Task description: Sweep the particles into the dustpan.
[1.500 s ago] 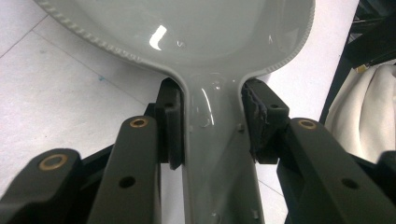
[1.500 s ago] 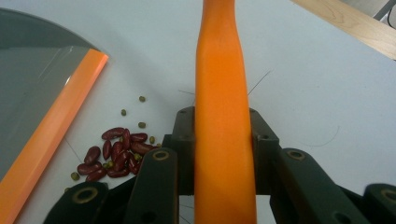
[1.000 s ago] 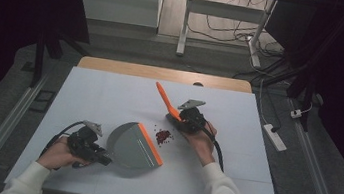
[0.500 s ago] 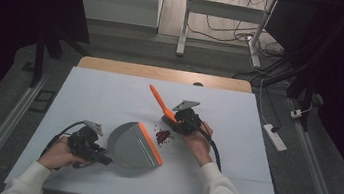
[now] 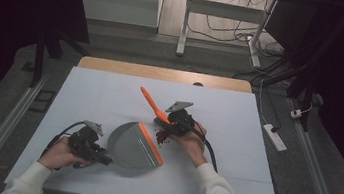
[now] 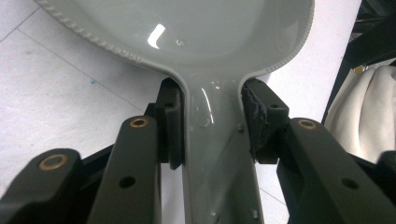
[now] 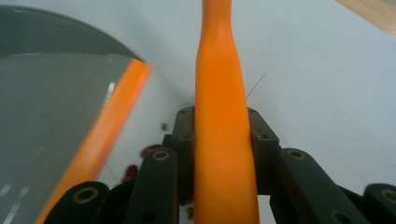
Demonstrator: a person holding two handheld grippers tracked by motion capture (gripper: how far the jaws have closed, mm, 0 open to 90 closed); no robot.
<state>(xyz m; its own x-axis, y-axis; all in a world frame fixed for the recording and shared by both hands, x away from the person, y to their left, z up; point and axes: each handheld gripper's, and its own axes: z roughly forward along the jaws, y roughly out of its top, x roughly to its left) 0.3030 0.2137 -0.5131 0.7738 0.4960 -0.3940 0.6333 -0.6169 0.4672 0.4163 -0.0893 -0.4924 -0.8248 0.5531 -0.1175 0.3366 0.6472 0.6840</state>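
A grey dustpan (image 5: 131,144) with an orange front lip (image 5: 150,143) lies on the white table. My left gripper (image 5: 101,159) is shut on the dustpan's grey handle (image 6: 218,154), pads pressed on both sides. My right gripper (image 5: 171,120) is shut on an orange brush handle (image 7: 220,140) that slants up to the far left (image 5: 149,100). A small pile of dark red beans (image 5: 162,135) lies on the table just right of the orange lip, below the right gripper. In the right gripper view the beans (image 7: 135,168) sit between the lip (image 7: 107,135) and the jaws.
The white table cover (image 5: 237,125) has free room on all sides of the dustpan. A wooden edge (image 5: 163,73) runs along the far side. A white power strip (image 5: 273,136) lies on the floor to the right. A pale sleeve (image 6: 364,116) appears at the right of the left gripper view.
The right gripper and the orange brush handle have shifted slightly left toward the dustpan, the handle leaning lower. The left gripper and dustpan have stayed put.
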